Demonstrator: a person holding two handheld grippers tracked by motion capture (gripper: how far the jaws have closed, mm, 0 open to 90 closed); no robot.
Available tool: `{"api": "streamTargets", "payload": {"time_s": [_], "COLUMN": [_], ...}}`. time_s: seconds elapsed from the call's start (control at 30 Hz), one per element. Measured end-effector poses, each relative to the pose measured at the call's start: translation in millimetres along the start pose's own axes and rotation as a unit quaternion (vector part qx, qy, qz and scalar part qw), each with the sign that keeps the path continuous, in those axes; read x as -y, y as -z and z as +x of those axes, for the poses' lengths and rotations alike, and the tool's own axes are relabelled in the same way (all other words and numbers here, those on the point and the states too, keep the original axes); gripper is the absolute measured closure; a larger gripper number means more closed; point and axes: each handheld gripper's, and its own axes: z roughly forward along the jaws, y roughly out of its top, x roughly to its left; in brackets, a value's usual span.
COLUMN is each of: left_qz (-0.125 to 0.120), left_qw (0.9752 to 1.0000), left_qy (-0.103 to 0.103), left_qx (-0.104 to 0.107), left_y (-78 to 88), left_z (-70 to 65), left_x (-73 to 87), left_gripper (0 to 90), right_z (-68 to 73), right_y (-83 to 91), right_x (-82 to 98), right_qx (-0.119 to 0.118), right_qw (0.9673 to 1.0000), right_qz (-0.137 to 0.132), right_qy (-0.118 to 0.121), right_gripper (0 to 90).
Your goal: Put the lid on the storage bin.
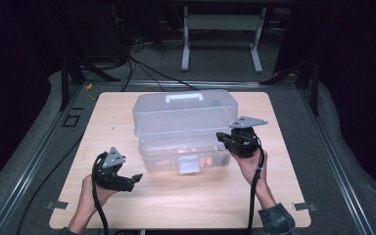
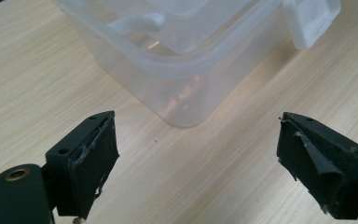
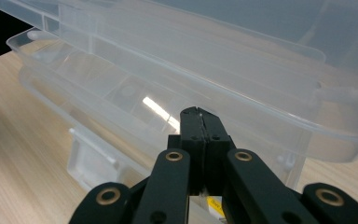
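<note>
A clear plastic storage box (image 1: pixel 183 127) with a white handle (image 1: pixel 183 97) on its lid stands in the middle of the wooden table (image 1: pixel 176 205). Its upper part sits tilted over the lower tray, and a front latch (image 1: pixel 188 165) hangs loose. My left gripper (image 1: pixel 136 178) is low at the front left, open, with nothing between its jaws; in its own view (image 2: pixel 198 158) it faces the box's rounded corner (image 2: pixel 177 107). My right gripper (image 1: pixel 220 137) is shut at the box's right side. In its own view (image 3: pixel 200 116) the tips lie at the gap under the raised lid (image 3: pixel 242 88).
The table board lies on a grey padded floor area (image 1: pixel 39 161) with metal rails along both sides. Cables (image 1: pixel 142 68) and a white frame stand (image 1: pixel 220 34) are behind the table. Bare wood runs along the front edge between my hands.
</note>
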Motion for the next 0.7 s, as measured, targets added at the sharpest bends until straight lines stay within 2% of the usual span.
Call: {"api": "streamTargets", "payload": {"time_s": [0.2,0.33,0.5,0.7], "left_qz": [0.013,0.016,0.021,0.028], "left_qw": [0.9999,0.9998,0.9996,0.9995], "left_qy": [0.001,0.0,0.002,0.002], "left_qx": [-0.009,-0.009,-0.016,-0.016], "left_y": [-7.0,-9.2,-11.0,-13.8], "left_z": [0.0,-0.1,2.8,2.4], "left_x": [4.4,5.0,7.3,8.5], "left_gripper": [10.7,10.6,9.7,7.9], "right_z": [-0.8,0.1,3.0,4.3], "right_y": [2.3,2.1,1.7,0.4], "right_x": [7.8,11.9,17.0,23.1], "right_qx": [-0.009,-0.015,-0.006,-0.014], "right_qw": [0.9999,0.9998,0.9999,0.9996], "right_qz": [-0.002,0.007,0.016,0.023], "right_qy": [-0.005,-0.005,0.003,0.003], "right_gripper": [88.9,88.4,88.3,88.2]}}
